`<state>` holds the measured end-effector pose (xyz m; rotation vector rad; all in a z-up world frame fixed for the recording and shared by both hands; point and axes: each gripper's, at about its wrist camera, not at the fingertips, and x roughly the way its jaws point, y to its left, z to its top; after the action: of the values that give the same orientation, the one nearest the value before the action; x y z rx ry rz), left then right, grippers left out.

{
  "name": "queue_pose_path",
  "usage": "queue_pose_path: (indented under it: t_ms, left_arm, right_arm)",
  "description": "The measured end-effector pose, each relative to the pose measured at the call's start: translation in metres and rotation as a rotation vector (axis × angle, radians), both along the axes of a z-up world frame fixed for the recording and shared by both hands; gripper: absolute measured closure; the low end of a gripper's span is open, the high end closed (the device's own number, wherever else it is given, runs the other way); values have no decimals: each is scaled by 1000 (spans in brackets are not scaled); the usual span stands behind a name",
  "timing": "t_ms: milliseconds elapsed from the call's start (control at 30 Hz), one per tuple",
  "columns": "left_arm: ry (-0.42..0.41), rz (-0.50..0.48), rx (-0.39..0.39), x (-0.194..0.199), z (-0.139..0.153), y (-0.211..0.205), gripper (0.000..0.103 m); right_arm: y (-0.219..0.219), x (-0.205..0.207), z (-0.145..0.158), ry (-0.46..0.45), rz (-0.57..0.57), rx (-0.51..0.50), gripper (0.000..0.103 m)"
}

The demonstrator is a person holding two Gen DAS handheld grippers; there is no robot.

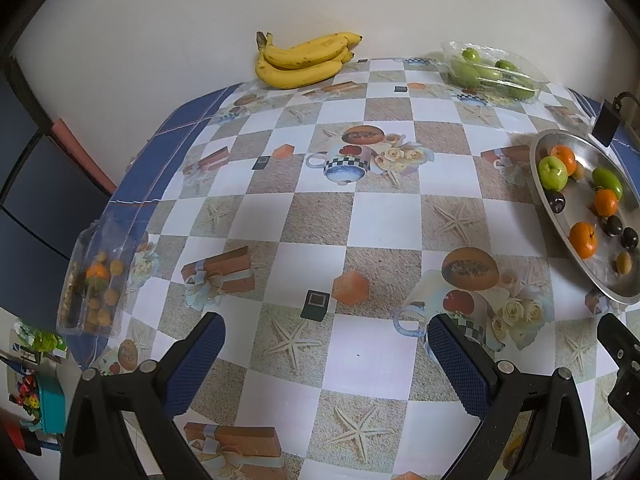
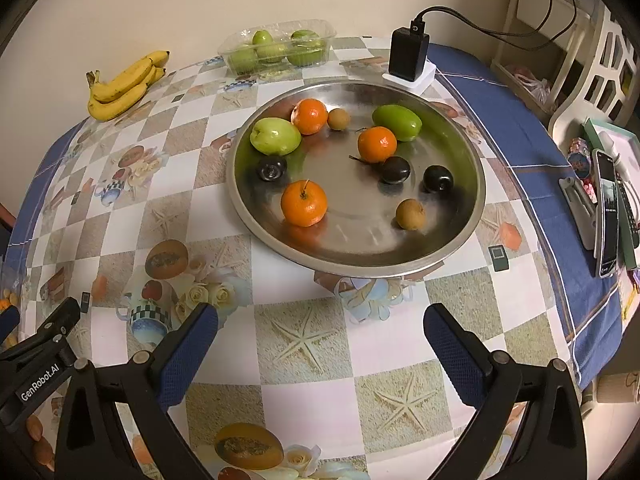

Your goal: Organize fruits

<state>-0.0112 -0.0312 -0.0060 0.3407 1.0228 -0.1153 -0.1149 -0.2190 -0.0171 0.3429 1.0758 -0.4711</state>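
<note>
A round metal tray [image 2: 460,240] holds three oranges [image 2: 303,203], two green fruits [image 2: 275,135], three dark plums [image 2: 395,169] and two small brown fruits [image 2: 410,213]. It also shows at the right in the left wrist view [image 1: 538,184]. A banana bunch [image 1: 304,60] lies at the far edge by the wall. A clear box of green fruits [image 2: 278,46] stands behind the tray. A clear box of small brown fruits and an orange [image 1: 94,284] sits at the left edge. My left gripper [image 1: 326,354] and my right gripper [image 2: 320,344] are open and empty above the tablecloth.
A black charger on a white block [image 2: 408,58] with a cable stands behind the tray. A phone and remotes [image 2: 606,212] lie at the table's right edge. A white chair [image 2: 596,80] stands beyond. The left gripper's body [image 2: 36,364] shows in the right wrist view.
</note>
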Motion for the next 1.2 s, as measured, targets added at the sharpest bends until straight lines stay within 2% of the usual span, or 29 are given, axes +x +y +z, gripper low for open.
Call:
queue_pose_path:
  t_ms: [1200]
  left_arm:
    - [13, -8, 1, 0, -3, 0, 0]
  right_arm:
    - [2, 1, -4, 18, 2, 12, 1]
